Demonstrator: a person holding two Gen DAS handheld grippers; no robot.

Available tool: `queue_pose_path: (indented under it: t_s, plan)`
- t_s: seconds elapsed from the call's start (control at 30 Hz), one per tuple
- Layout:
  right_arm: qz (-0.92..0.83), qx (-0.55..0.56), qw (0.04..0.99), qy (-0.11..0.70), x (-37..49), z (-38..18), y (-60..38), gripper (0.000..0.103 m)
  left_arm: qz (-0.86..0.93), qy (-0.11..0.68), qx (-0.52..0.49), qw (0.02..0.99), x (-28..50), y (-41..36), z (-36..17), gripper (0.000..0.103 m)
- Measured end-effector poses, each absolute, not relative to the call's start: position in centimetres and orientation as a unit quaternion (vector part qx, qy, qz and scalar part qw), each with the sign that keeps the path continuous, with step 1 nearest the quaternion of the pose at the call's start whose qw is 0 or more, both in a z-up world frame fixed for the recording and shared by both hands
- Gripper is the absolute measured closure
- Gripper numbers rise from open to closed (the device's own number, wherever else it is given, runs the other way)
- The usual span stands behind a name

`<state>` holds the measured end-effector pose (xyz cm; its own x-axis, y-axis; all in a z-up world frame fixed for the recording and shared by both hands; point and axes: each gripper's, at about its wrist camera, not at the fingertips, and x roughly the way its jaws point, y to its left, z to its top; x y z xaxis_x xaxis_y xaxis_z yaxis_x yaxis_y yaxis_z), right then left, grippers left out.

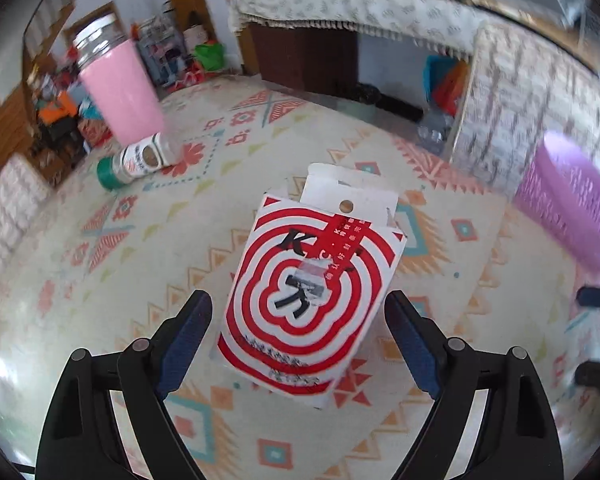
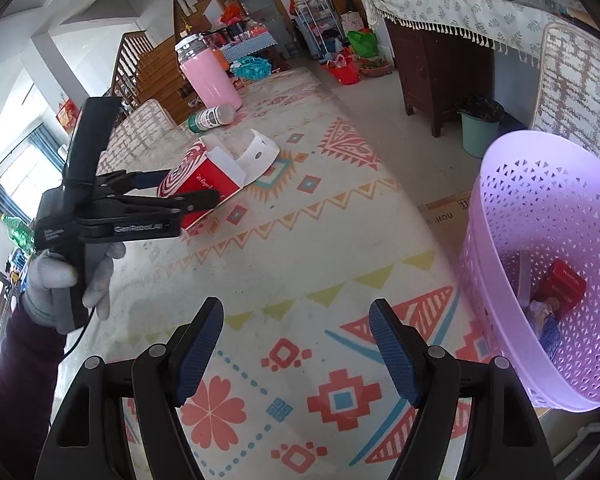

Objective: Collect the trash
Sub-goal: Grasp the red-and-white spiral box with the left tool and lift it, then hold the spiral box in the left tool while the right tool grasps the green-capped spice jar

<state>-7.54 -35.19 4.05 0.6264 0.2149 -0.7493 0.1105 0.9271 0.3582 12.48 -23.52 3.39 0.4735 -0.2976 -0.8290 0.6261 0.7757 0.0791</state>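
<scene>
On the patterned tablecloth [image 1: 100,280], the red-and-white spiral-printed cardboard box [image 1: 308,292] lies flat with its white hang-tab flap open toward twelve o'clock in the left wrist view. The left gripper [image 1: 298,332] hangs over it, jaws spread wide on either side, pads clear of the cardboard, so nothing is gripped yet. The right gripper [image 2: 296,350] hovers empty and released over bare cloth, with the lilac perforated plastic basket [image 2: 500,208] at its three o'clock, some wrappers already inside. A good grasp likely means lowering the left fingers along the box's long sides, below the loose flap, then closing squarely so the light carton neither tilts nor crumples
</scene>
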Motion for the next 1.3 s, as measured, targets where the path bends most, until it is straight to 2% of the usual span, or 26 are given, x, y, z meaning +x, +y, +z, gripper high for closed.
queue_pose_path:
  t_s: [0.03,0.07,0.37,0.6,0.83,1.0,1.3]
  plan:
    - [0.032,0.183,0.884,0.43,-7.5,4.4,-35.0,0.024,-0.271,0.44,0.176,0.838,12.4,-23.1,3.5,0.038]
    - [0.033,0.181,0.885,0.429,-7.5,4.5,-34.8,0.024,-0.266,0.449,0.162,0.837,12.3,-22.6,3.6,0.05]
    - [0.06,0.141,0.901,0.406,-5.1,8.2,-32.8,0.023,-0.17,0.438,0.085,0.878,6.9,-15.4,7.1,0.05]
    - [0.092,0.051,0.905,0.411,2.4,11.1,-28.3,0.023,-0.13,0.429,-0.011,0.894,4.3,-9.0,7.9,0.05]
    - [0.101,-0.047,0.891,0.441,12.1,10.3,-23.3,0.024,-0.107,0.394,-0.045,0.912,3.4,-5.6,8.5,0.05]
    - [0.09,-0.128,0.879,0.449,19.3,8.7,-20.3,0.024,-0.101,0.4,-0.06,0.909,3.8,-4.3,7.6,0.05]
    - [0.064,-0.158,0.872,0.459,30.4,5.4,-18.0,0.024,-0.098,0.421,-0.085,0.898,4.6,-3.3,6.5,0.05]
